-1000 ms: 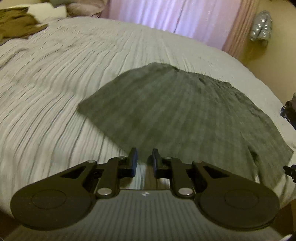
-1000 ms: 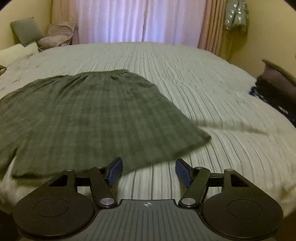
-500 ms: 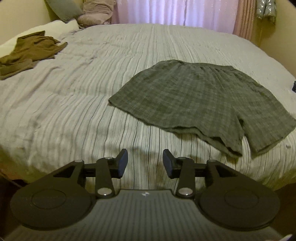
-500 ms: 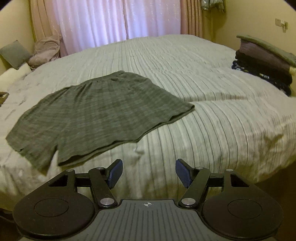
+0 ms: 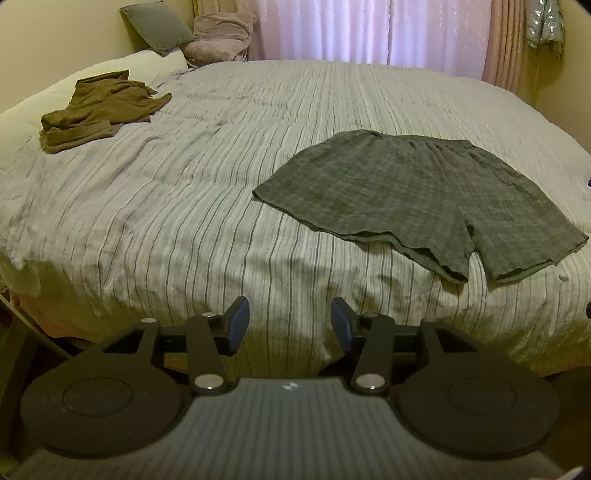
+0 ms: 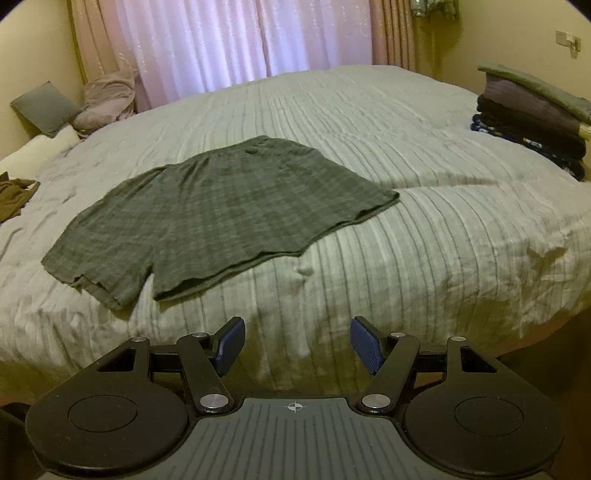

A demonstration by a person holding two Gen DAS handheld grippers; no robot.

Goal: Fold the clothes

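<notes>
Grey-green checked shorts (image 5: 417, 195) (image 6: 221, 210) lie spread flat on the striped bed cover, waistband toward the curtains and both leg openings toward me. My left gripper (image 5: 290, 325) hangs open in front of the bed's near edge, well short of the shorts and to their left. My right gripper (image 6: 297, 345) is also open with nothing between its fingers, back from the bed's edge and below the shorts' right leg.
A crumpled brown garment (image 5: 99, 107) (image 6: 13, 195) lies at the far left of the bed (image 5: 166, 206). Pillows (image 5: 159, 26) sit by the wall. A stack of folded clothes (image 6: 532, 125) rests at the right edge of the bed. Pink curtains (image 6: 236, 40) hang behind.
Both grippers have pulled back from the shorts toward the bed's near edge. The left gripper, nearly shut a second ago, has opened wide. The shorts stay spread flat.
</notes>
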